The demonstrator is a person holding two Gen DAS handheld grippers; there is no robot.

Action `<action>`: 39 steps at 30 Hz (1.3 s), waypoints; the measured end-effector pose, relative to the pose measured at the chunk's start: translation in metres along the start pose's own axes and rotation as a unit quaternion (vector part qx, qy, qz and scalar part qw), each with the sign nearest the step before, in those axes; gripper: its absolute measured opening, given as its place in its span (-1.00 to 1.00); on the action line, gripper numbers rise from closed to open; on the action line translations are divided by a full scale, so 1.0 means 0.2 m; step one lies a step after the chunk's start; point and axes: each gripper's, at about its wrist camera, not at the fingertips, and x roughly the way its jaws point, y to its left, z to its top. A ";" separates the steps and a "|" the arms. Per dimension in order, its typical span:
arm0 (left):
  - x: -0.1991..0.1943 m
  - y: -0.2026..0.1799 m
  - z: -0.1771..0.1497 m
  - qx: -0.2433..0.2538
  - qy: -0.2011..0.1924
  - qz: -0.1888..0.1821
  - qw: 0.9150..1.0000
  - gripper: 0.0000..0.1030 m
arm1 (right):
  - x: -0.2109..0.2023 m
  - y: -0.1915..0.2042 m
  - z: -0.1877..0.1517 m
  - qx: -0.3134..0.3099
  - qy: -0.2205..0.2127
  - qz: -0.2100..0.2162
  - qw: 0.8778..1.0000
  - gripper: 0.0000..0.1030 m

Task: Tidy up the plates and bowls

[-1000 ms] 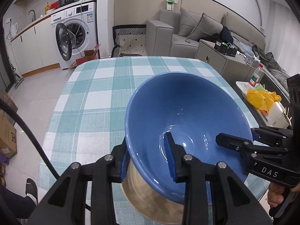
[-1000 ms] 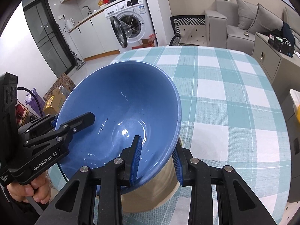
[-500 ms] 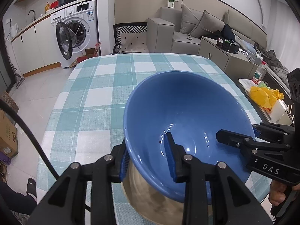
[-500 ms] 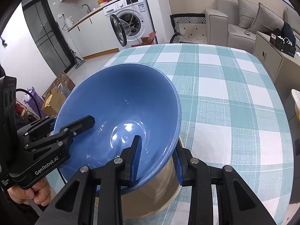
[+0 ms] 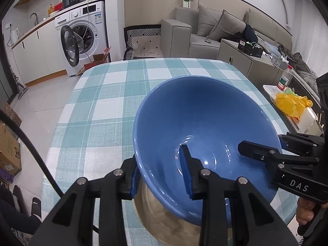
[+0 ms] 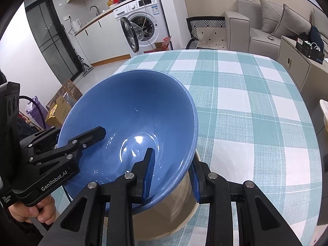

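Glossy blue bowl (image 5: 196, 123), tan outside, empty, tilted, above checked tablecloth (image 5: 102, 106)

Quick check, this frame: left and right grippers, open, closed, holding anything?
Left gripper: closed on the blue bowl, one finger inside the rim, one outside.
Right gripper: closed on the opposite rim of the same bowl.

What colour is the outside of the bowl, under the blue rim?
Beige or tan, unlike the blue inside. The bowl shows this best in the right wrist view.
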 end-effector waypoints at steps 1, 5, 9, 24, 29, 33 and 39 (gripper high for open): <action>0.00 0.00 0.00 0.000 -0.001 -0.002 1.000 -0.37 | 0.00 0.00 0.00 -0.001 -0.001 0.001 1.000 -0.38; -0.01 0.02 -0.01 -0.005 -0.005 -0.011 1.000 -0.30 | -0.01 0.00 -0.01 -0.003 -0.004 0.004 1.000 -0.37; -0.04 0.04 -0.01 -0.009 -0.009 -0.022 1.000 -0.26 | -0.06 0.00 0.00 -0.012 -0.023 -0.009 1.000 -0.15; -0.61 0.22 -0.20 -0.007 -0.115 -0.045 0.992 0.60 | -0.51 0.04 -0.10 -0.048 -0.105 0.012 0.993 0.80; -0.81 0.27 -0.25 0.005 -0.144 -0.032 0.989 0.86 | -0.74 0.11 -0.11 -0.052 -0.141 0.032 0.988 0.99; -0.90 0.31 -0.31 0.001 -0.161 -0.031 0.987 1.00 | -0.84 0.17 -0.16 -0.075 -0.154 0.027 0.985 0.99; -0.90 0.28 -0.43 0.008 -0.171 -0.022 0.985 1.00 | -0.82 0.19 -0.35 -0.084 -0.166 0.014 0.982 0.99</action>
